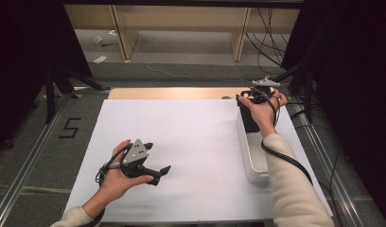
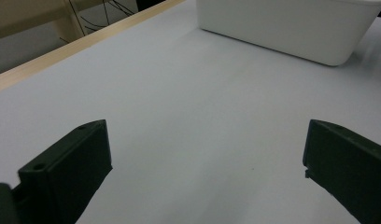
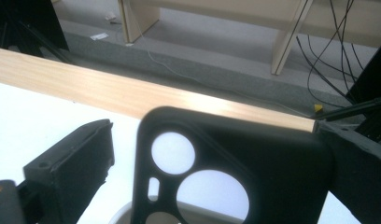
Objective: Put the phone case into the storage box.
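A black phone case (image 1: 250,119) with round camera cut-outs stands on end in the far part of a long white bin (image 1: 248,161) at the right of the table. My right gripper (image 1: 258,94) reaches over that end of the bin. In the right gripper view the phone case (image 3: 235,158) sits between the jaws of the right gripper (image 3: 214,128): the right jaw is against its edge, while a gap shows beside the left jaw, so the gripper is open. My left gripper (image 1: 157,157) rests open on the white sheet at front left, nothing between its jaws.
The white sheet (image 1: 191,142) covers the table, with a bare wooden strip (image 1: 172,93) along the far edge. The left gripper (image 2: 205,128) faces the white bin (image 2: 282,28) across bare sheet. Cables (image 1: 267,42), wooden shelf legs and black stands lie beyond the table.
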### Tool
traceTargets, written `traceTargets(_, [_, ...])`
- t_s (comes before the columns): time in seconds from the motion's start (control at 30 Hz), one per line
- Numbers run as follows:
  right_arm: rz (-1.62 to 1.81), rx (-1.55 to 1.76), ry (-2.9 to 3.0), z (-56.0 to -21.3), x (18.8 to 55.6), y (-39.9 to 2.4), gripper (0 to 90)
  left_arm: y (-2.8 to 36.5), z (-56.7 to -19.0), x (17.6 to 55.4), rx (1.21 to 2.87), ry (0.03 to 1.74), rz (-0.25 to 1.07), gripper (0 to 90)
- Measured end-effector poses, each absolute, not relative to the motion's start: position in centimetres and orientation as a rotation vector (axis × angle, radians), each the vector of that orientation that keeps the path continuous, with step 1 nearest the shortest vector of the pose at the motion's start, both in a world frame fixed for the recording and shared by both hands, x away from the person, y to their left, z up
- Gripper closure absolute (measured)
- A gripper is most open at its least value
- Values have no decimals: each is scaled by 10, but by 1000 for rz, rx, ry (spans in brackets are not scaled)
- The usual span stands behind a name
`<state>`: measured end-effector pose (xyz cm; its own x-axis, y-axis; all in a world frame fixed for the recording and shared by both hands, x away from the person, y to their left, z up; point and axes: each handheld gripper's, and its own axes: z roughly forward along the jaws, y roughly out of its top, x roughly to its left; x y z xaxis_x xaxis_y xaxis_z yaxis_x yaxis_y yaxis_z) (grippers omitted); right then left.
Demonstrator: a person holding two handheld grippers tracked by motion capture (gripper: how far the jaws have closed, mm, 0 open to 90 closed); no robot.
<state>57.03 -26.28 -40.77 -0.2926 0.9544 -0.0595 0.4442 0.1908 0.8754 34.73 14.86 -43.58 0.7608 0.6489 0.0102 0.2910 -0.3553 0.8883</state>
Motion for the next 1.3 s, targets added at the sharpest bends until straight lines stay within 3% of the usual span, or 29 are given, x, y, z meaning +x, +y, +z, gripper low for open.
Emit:
traceTargets(0.97, [1138, 1244, 1756, -380, 565, -262, 11, 148, -436, 348, 1949, 716, 447, 9])
traceTargets(1.17, [1174, 1212, 1765, -374, 555, -260, 163, 147, -436, 348, 1950, 714, 446, 8])
traceTargets(1.3, [1193, 1180, 1763, -370, 547, -256, 194, 147, -436, 348, 1948, 719, 447, 9])
